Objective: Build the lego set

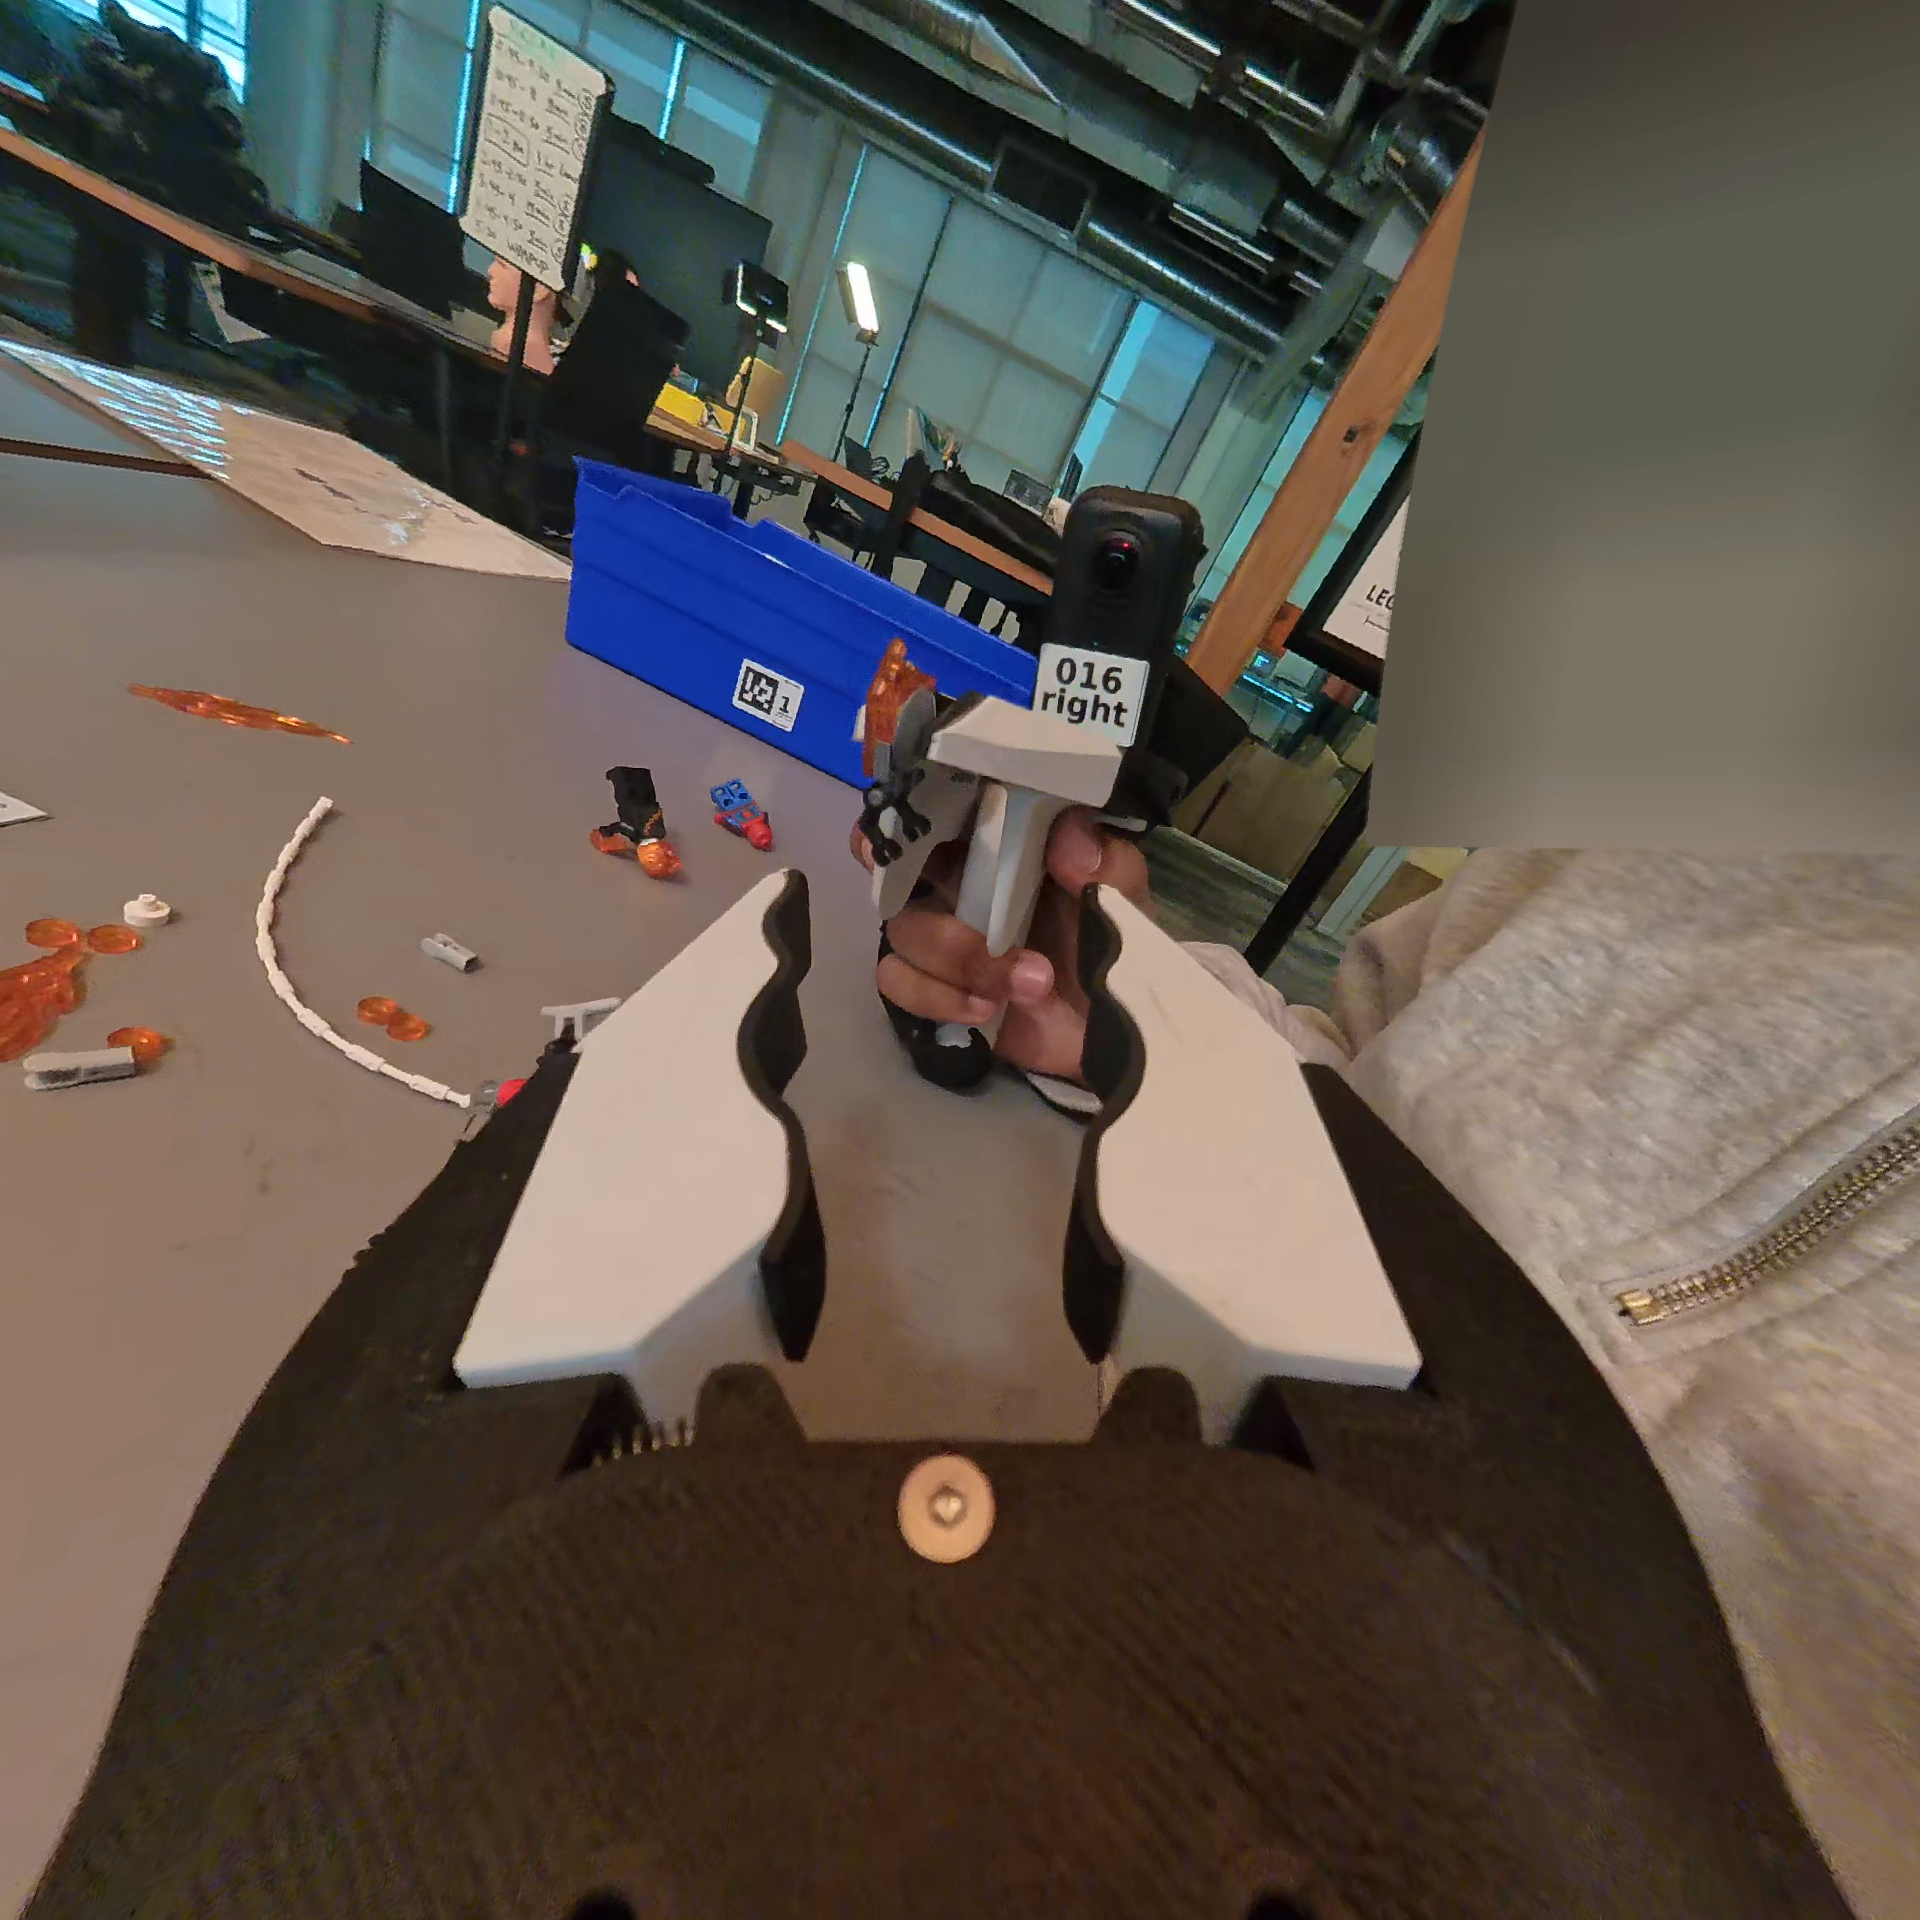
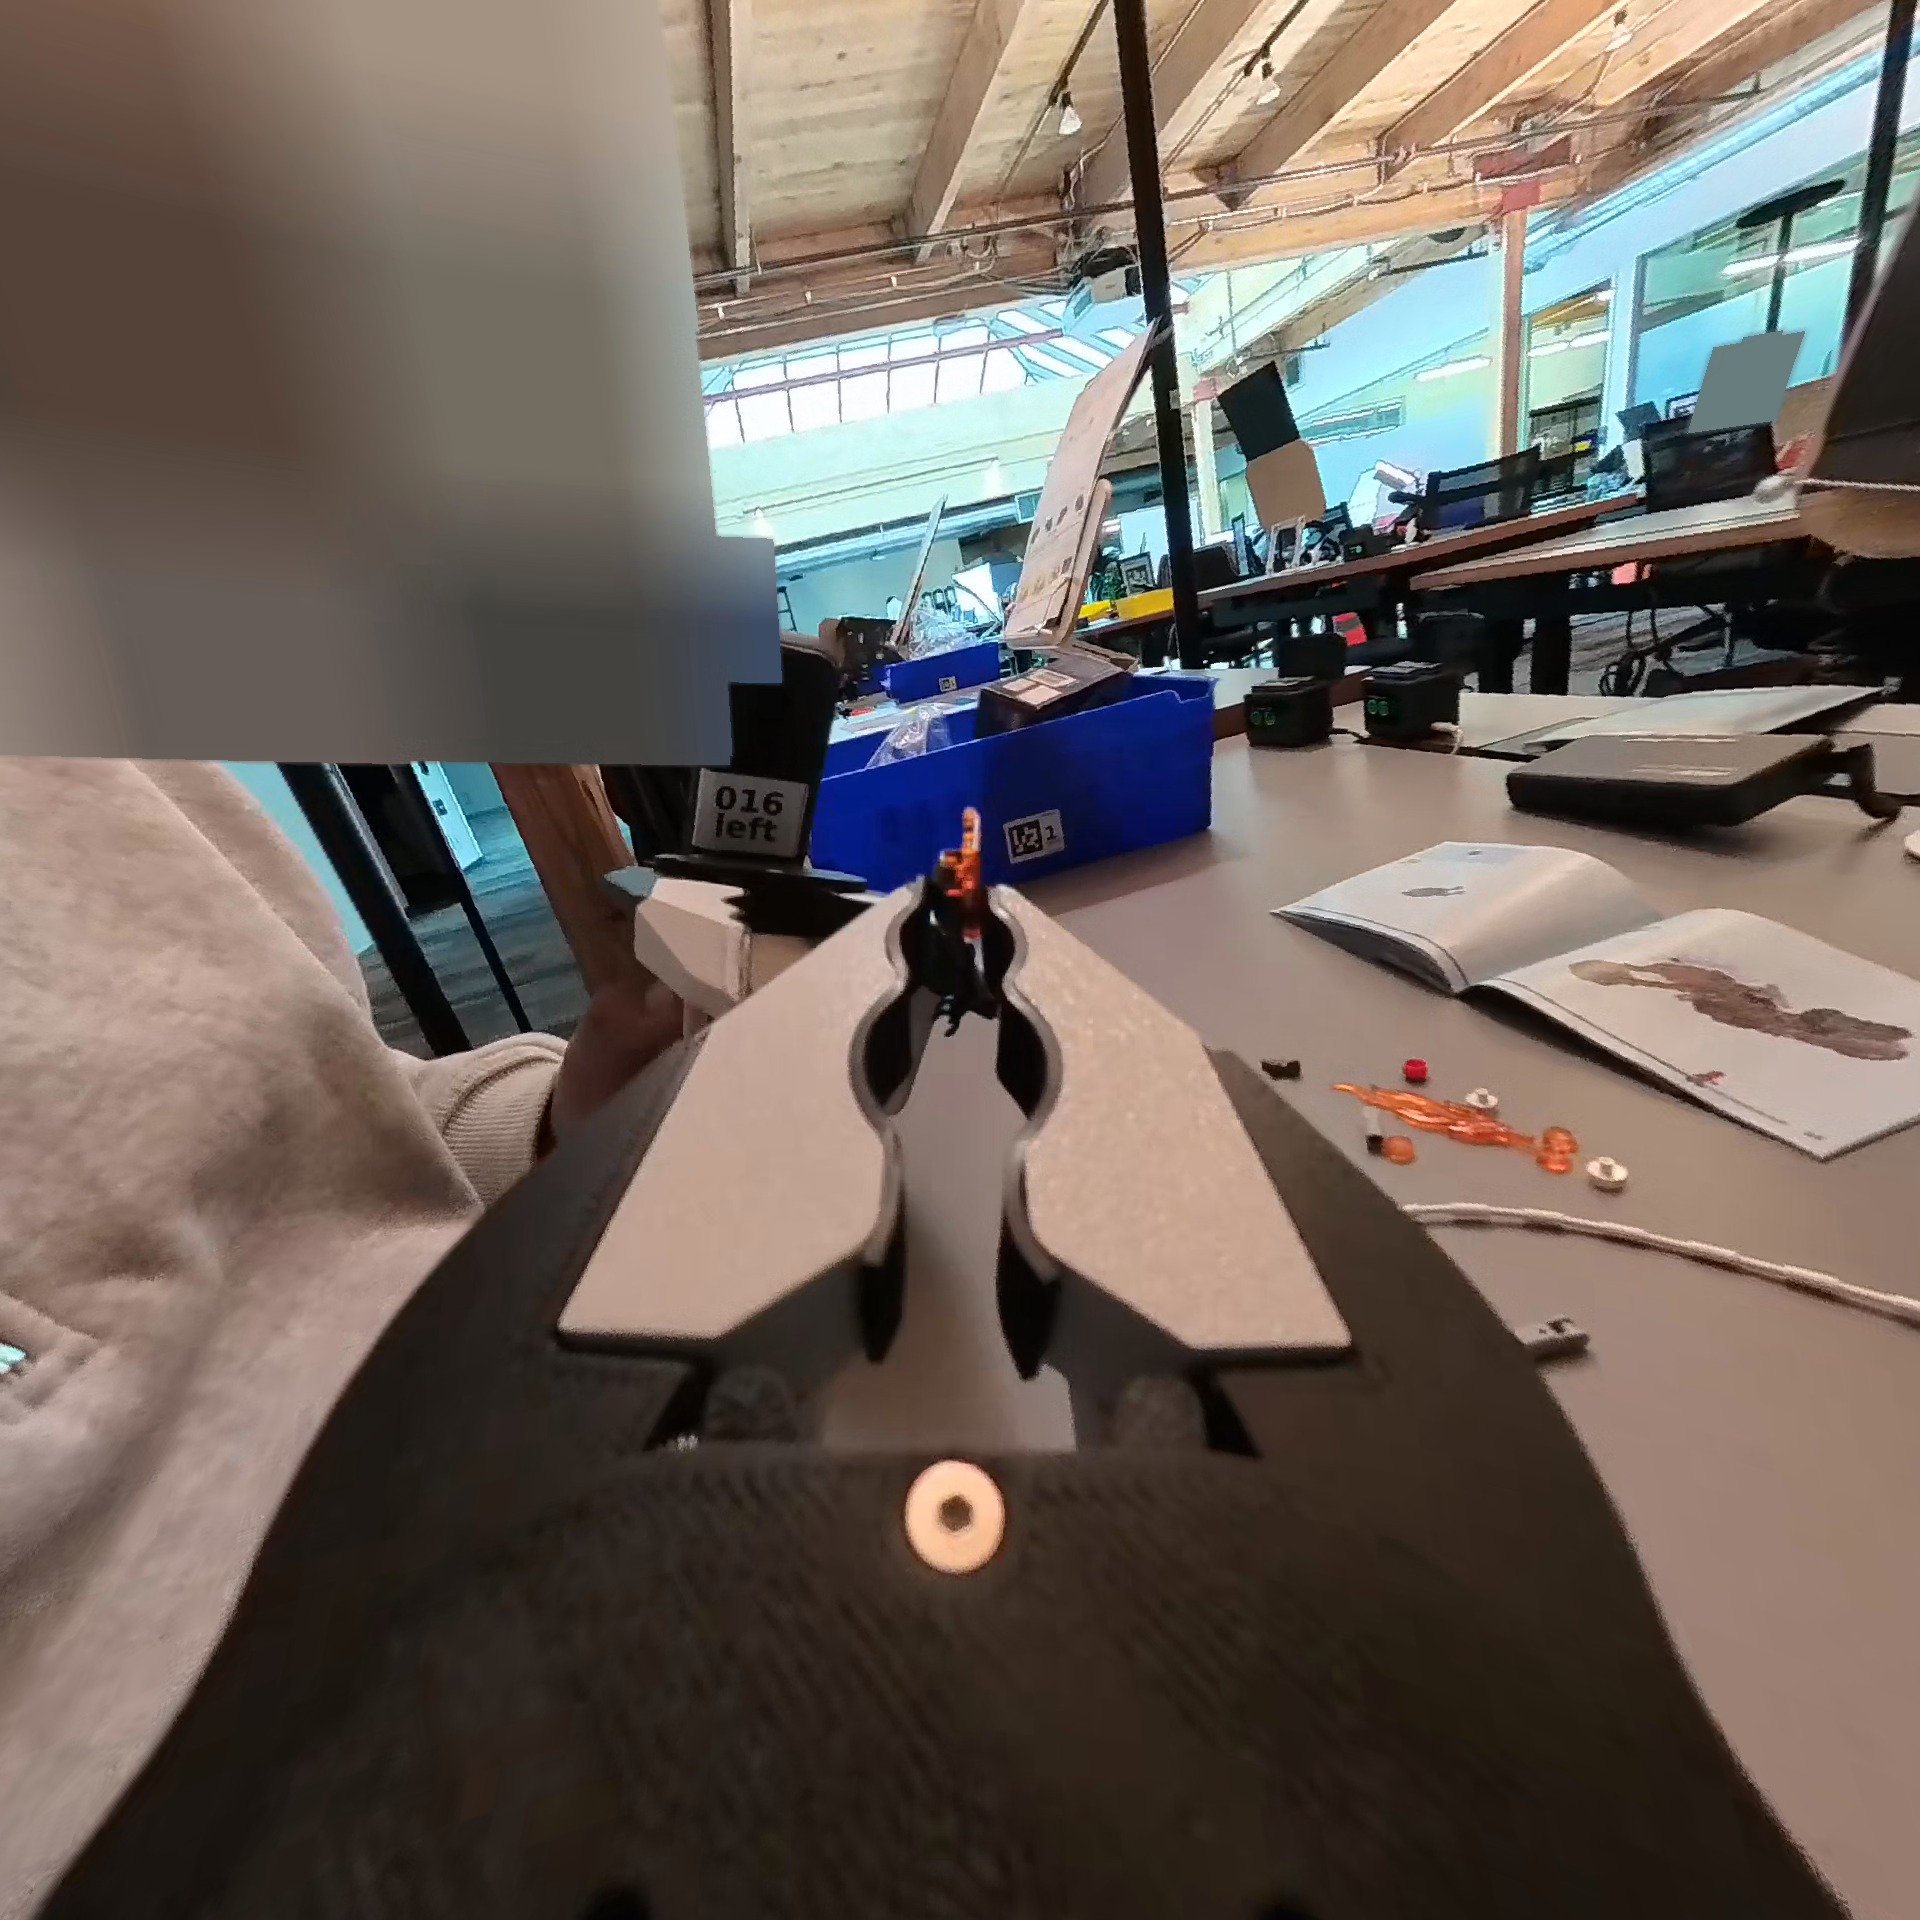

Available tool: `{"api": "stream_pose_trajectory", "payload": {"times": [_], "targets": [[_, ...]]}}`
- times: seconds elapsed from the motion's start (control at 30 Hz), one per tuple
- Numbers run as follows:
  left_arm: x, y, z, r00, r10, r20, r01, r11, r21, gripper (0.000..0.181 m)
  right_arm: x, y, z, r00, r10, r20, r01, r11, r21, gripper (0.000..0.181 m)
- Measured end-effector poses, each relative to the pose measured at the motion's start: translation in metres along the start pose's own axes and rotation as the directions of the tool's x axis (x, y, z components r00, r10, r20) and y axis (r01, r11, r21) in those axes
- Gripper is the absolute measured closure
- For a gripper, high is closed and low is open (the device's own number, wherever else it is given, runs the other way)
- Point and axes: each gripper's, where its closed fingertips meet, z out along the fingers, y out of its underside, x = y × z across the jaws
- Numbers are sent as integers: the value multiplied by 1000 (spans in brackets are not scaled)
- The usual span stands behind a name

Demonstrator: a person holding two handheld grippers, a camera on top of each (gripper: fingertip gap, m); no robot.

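My right gripper [image 2: 958,940] is shut on a small black lego piece with a clear orange flame part [image 2: 958,914], held above the grey table. In the left wrist view that gripper [image 1: 899,769] stands upright in a hand with the orange and black piece [image 1: 896,727] at its tips. My left gripper [image 1: 940,904] is open and empty, pointed at the right gripper from close by. Loose parts lie on the table: orange flame pieces [image 1: 234,712], orange round studs [image 1: 52,977], a white chain [image 1: 301,966], a black and orange sub-build [image 1: 634,821], a blue and red piece [image 1: 740,812].
A blue bin [image 1: 748,634] stands at the back of the table; it also shows in the right wrist view [image 2: 1091,774]. An open instruction booklet [image 2: 1621,987] lies to the right. A flat black box [image 2: 1662,779] sits behind it. A person's grey sweater [image 1: 1610,1143] is close by. The grippers are tip to tip, or close to it.
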Motion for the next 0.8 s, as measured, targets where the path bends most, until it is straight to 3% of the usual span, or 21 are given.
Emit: {"api": "stream_pose_trajectory", "payload": {"times": [0.8], "targets": [[2,1,0,1000,-1,-6,1,1000,-6,132,-6,5,4,997,-75,-14,74,997,-35,175]]}}
